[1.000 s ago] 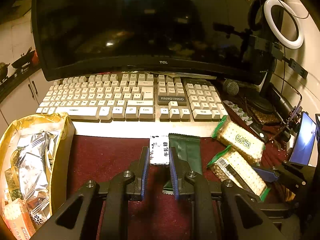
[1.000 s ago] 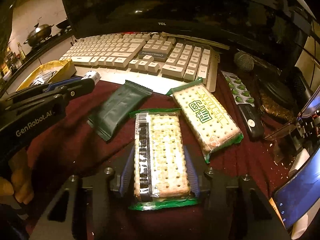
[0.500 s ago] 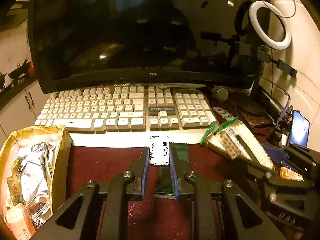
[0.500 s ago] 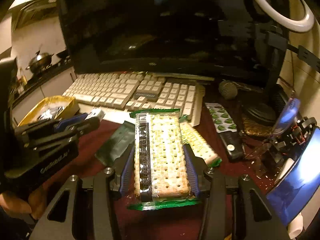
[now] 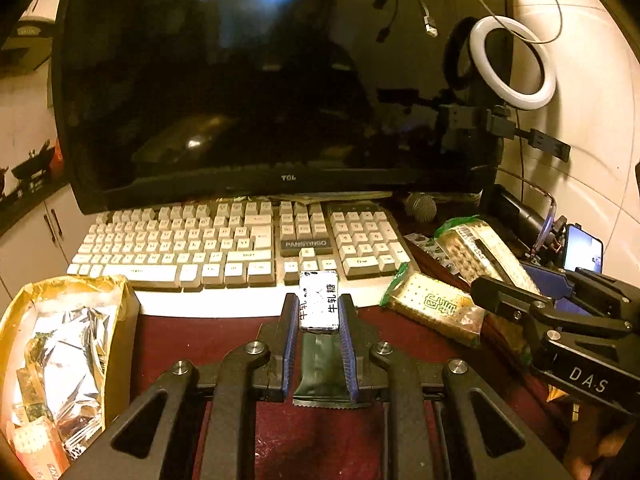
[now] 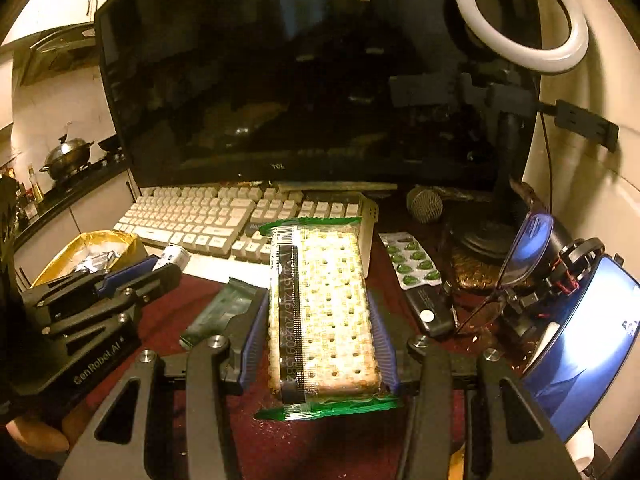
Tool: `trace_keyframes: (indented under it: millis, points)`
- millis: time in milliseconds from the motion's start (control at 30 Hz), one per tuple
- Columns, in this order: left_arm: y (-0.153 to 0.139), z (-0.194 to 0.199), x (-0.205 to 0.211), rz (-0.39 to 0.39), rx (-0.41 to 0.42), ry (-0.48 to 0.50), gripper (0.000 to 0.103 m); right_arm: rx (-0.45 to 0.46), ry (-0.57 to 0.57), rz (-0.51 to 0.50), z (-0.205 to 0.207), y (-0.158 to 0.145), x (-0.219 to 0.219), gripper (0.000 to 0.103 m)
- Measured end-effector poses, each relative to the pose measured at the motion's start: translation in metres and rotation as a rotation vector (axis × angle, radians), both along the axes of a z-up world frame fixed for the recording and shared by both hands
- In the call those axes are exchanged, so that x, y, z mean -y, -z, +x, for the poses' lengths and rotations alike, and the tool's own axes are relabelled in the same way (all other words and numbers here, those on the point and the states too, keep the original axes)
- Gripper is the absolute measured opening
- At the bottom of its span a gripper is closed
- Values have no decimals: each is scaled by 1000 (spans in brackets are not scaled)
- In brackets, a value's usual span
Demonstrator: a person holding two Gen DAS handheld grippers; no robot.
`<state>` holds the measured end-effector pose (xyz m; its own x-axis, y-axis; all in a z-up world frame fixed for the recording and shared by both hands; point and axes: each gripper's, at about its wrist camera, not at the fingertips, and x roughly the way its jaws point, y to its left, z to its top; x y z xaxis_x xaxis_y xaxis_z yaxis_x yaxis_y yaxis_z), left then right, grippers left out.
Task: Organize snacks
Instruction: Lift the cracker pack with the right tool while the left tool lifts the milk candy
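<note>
Right hand-held gripper [image 6: 320,316] clamping flat rectangular cracker pack [image 6: 324,312], crinkly green-edged film

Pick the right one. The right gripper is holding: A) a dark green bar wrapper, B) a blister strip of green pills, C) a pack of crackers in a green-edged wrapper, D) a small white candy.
C: the right gripper has its pads pressed on both long sides of the cracker pack, lifted above the red cloth.
</note>
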<state>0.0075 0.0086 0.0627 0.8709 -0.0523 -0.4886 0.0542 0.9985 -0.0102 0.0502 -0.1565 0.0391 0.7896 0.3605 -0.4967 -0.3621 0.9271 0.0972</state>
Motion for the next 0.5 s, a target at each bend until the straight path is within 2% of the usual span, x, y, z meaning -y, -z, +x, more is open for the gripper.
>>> trace_keyframes:
  millis: [167, 267, 500]
  points:
    - [-5, -6, -1, 8, 46, -13, 19, 30, -19, -26, -6, -2, -7, 47]
    - [-6, -6, -5, -1, 47, -28, 19, 50, -19, -58, -8, -1, -13, 47]
    - [-7, -9, -2, 12, 60, -17, 19, 35, -33, -51, -6, 1, -14, 47]
